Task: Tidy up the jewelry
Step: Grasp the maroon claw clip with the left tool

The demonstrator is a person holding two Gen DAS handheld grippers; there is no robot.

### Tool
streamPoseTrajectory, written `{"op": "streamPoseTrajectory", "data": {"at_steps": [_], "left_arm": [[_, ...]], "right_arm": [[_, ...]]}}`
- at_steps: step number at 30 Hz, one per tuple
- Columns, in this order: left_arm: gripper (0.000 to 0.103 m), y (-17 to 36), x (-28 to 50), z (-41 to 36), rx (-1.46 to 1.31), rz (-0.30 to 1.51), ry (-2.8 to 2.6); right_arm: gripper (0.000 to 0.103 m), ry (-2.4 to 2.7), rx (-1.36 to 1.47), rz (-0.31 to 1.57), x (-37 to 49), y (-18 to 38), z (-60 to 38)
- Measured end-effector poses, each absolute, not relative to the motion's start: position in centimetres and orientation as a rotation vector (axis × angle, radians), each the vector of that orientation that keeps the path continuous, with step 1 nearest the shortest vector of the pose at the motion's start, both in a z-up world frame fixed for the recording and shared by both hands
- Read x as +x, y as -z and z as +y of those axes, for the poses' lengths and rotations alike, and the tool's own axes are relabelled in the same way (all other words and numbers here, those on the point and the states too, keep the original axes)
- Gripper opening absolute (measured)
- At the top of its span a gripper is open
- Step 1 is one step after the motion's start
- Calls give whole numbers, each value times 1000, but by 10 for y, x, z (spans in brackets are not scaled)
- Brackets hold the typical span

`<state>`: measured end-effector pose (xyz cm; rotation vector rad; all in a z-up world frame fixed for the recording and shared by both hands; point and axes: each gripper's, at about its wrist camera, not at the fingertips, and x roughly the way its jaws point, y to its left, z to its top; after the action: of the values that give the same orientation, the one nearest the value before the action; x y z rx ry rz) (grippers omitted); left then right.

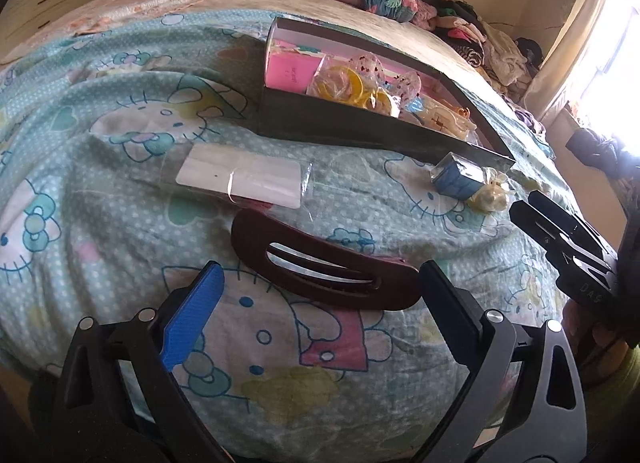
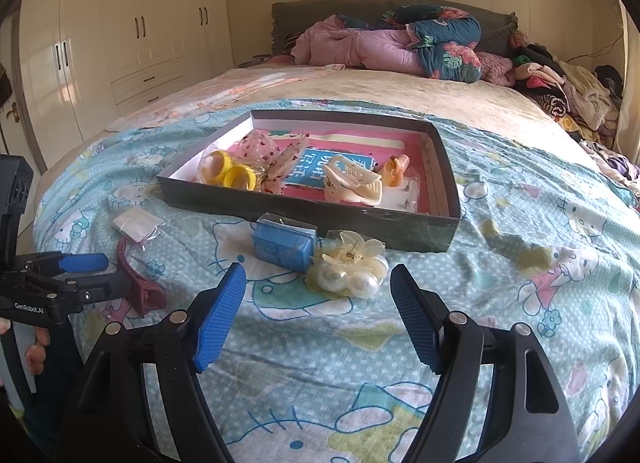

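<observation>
A dark maroon hair clip (image 1: 324, 265) lies on the bedspread just ahead of my open, empty left gripper (image 1: 320, 287); it also shows in the right wrist view (image 2: 138, 283). A flat white packet in clear plastic (image 1: 240, 179) lies beyond it. A dark shallow box (image 2: 416, 229) holds yellow rings (image 2: 232, 175), a cream claw clip (image 2: 352, 183) and other pieces. A small blue box (image 2: 282, 247) and a cream flower piece with pearls (image 2: 352, 271) lie in front of it, just ahead of my open, empty right gripper (image 2: 318, 295).
The Hello Kitty bedspread (image 2: 520, 247) covers the bed. Folded quilts (image 2: 400, 43) and a clothes pile (image 2: 560, 91) lie at the head and right side. White wardrobes (image 2: 120, 43) stand at the left. The right gripper shows at the right edge in the left wrist view (image 1: 560, 239).
</observation>
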<state>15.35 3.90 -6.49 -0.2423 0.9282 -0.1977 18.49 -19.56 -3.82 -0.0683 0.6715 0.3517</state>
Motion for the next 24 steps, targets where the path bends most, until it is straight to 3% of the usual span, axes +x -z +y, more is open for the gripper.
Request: {"op": "streamPoseTrajectory", "data": {"at_steps": [8, 14, 17, 19, 21, 24], "left_arm": [[86, 69, 166, 35, -339, 945, 206], [64, 70, 175, 32, -336, 949, 189], [41, 72, 175, 31, -319, 954, 178], [19, 74, 175, 32, -305, 956, 172], [10, 75, 173, 32, -298, 964, 177], [8, 75, 171, 31, -284, 961, 189]], "right_arm": [[72, -331, -54, 676, 191, 43, -205], [72, -313, -57, 688, 200, 47, -210], [72, -306, -56, 701, 206, 51, -210], [72, -300, -47, 709, 210, 54, -210], [72, -296, -34, 721, 215, 57, -210], [64, -294, -23, 733, 221, 60, -210]]}}
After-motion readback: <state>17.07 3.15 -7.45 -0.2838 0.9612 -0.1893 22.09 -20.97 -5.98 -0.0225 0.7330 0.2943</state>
